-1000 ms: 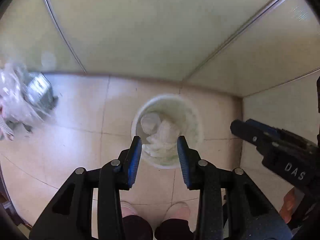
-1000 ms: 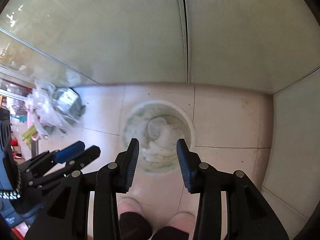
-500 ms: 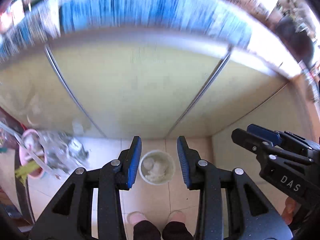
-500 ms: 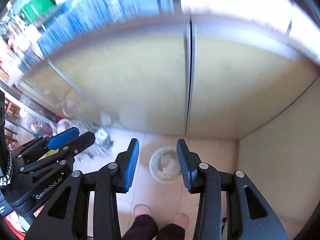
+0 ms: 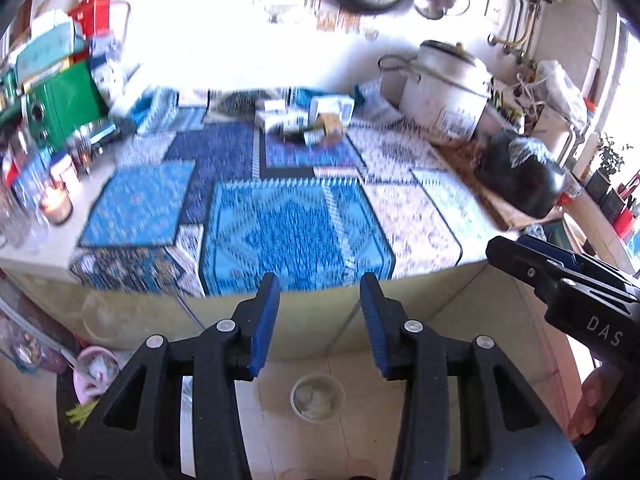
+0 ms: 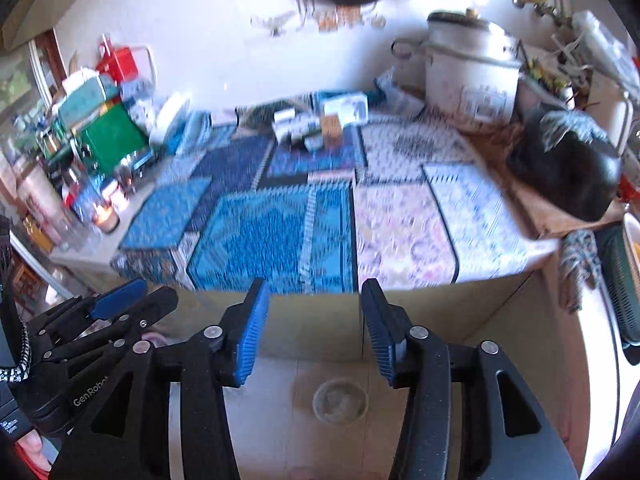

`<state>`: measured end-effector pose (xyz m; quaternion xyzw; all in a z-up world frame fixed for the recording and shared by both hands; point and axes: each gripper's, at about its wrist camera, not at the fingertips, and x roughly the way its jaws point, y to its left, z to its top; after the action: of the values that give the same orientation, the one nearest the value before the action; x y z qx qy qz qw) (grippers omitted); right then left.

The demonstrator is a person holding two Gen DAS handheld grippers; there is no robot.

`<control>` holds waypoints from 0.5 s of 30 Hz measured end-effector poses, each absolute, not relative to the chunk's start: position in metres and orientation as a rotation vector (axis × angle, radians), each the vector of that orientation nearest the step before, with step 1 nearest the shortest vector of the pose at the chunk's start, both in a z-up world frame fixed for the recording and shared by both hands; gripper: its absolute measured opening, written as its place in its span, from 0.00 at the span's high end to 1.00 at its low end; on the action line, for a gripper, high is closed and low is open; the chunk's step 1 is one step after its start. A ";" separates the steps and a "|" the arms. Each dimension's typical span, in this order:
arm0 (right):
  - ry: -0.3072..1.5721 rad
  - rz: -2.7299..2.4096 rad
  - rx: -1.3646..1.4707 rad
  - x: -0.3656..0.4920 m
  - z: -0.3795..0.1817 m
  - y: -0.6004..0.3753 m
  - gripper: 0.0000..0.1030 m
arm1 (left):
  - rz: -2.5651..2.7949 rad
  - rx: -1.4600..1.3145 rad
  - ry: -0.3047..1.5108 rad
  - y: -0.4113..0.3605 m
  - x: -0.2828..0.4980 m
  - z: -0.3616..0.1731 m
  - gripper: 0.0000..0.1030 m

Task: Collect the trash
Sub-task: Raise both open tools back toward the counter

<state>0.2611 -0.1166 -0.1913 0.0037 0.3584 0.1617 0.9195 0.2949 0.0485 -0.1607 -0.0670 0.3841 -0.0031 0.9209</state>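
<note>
Both views have swung up from the floor bin [image 5: 317,397] to the cluttered table [image 5: 288,216], left tool [image 5: 316,326] and right tool [image 6: 310,330] open and empty (likely seeking more trash).

A bin [image 5: 317,397] stands on the floor before the counter [image 5: 280,220] — boxes [image 5: 306,120] at its back, cooker [image 5: 444,92] to the right.

You had a counter [image 5: 472,258] before you, covered with blue and pale patterned mats [image 5: 296,228]. On it stood a white rice cooker [image 5: 444,92] at the back right, a black bag [image 5: 520,176] near the right edge, small boxes [image 5: 304,120] at the back centre, a green box [image 5: 64,104] at the back left and jars [image 5: 56,200] along the left edge. Below, the tiled floor [image 6: 272,420] carried a round white bin [image 5: 317,398] close to the counter front and a pink container [image 5: 94,372] to its left.
</note>
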 end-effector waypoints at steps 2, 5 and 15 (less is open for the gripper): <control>0.710 0.319 0.010 0.264 -0.176 -0.112 0.55 | -0.010 -0.137 0.767 0.050 0.296 -0.143 0.60; 0.674 0.313 0.018 0.269 -0.152 -0.110 0.54 | -0.015 -0.128 0.737 0.054 0.299 -0.124 0.60; 0.595 0.366 0.001 0.311 -0.122 -0.112 0.49 | 0.053 -0.120 0.676 0.059 0.344 -0.094 0.54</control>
<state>0.3106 -0.1120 -0.1225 0.0007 0.2913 0.1791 0.9397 0.3445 0.0585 -0.0937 -0.0586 0.3314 0.0262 0.9413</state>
